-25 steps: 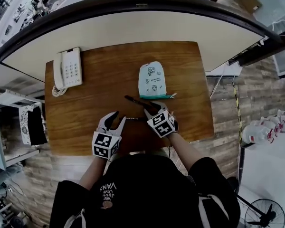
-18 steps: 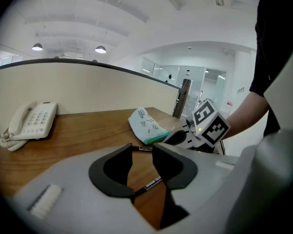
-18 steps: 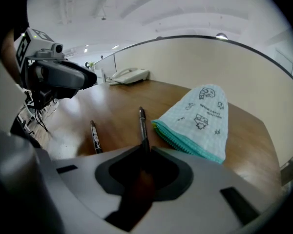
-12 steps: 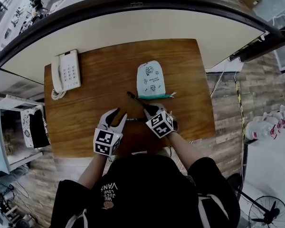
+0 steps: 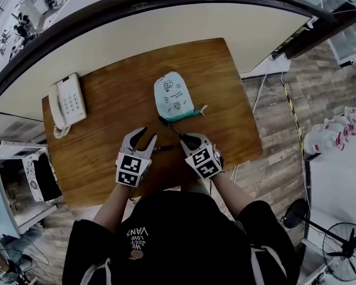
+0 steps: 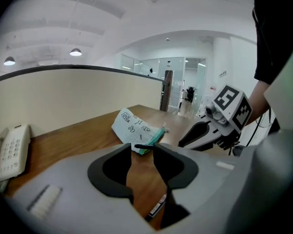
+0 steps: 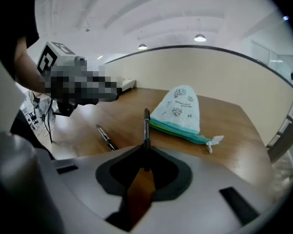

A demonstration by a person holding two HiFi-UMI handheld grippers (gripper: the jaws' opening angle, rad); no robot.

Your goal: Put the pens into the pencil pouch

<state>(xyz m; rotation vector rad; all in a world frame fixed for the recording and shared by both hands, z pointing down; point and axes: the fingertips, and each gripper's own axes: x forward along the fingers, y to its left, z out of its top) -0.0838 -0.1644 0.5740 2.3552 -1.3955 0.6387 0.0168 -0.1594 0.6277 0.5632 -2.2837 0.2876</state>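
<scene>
1. Black pen [image 7: 146, 126]: clamped at its near end in the right gripper and raised off the desk. Its free end points far, toward the near left corner of the pencil pouch. Whether the tip touches the pouch cannot be told.
2. Second pen [image 5: 164, 149]: dark, lying flat on the desk between the two grippers, just right of the left gripper's jaws. Nothing grips it.
3. Pencil pouch [image 5: 173, 97]: pale mint with small printed drawings, lying flat near the middle of the desk. Its rounded end is far and its teal zip edge near, with the white zip pull [image 7: 214, 141] trailing to the right.
4. Right gripper [image 7: 145, 152]: the jaws have just been closing and now press on the black pen.
5. Left gripper [image 6: 142, 152]: the jaws stand apart and have just been opening. Only bare wood shows between the pads.
6. Desk [image 5: 222, 82]: brown wood, with a curved cream partition [image 5: 166, 34] along its far edge.
7. Telephone [image 5: 66, 103]: white corded set at the far left of the desk, well apart from the pouch.
</scene>
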